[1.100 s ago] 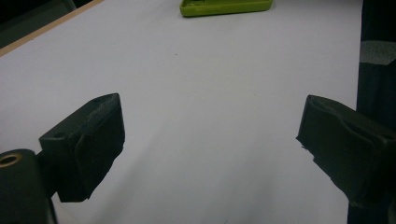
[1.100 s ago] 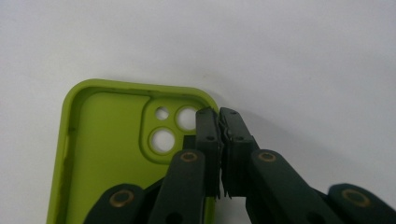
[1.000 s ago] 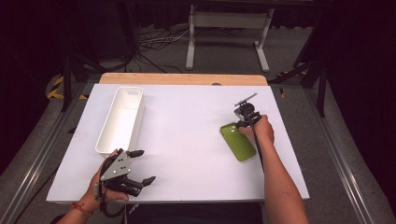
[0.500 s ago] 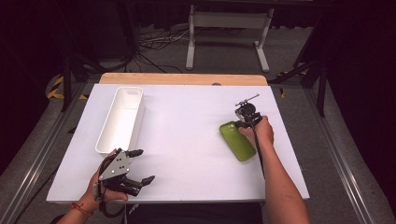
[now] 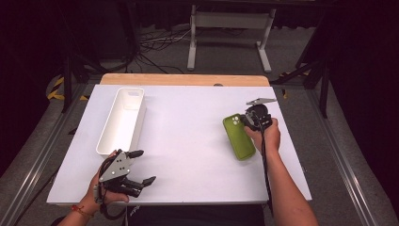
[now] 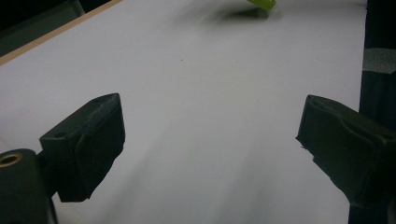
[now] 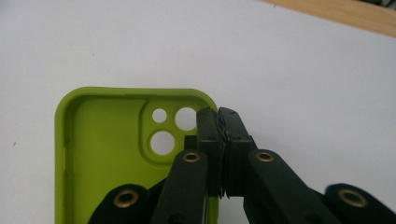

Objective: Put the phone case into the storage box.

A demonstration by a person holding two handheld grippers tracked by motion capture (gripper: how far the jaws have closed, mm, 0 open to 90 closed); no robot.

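- Dark surroundings frame a white table [image 5: 188, 141], with a wooden strip along its far edge and cables and a metal stand on the floor beyond.
- On the table's left part lies a long white tray [image 5: 121, 121], its length running away from the person.
- On the right part, a green phone case [image 5: 238, 136] shows its hollow inside upward in the right gripper view, camera holes at the far end.
- Right gripper [image 5: 250, 120], held in the person's right hand, sits at the case's far right corner; the right gripper view has its jaws pressed together on the case's side wall, so it pinches that rim.
- Whether the case rests flat or is slightly lifted at that end is hard to judge from above.
- Left gripper [image 5: 141, 167] rests near the table's front left edge, just in front of the tray, well apart from the case; its jaws stand wide with bare tabletop between them.
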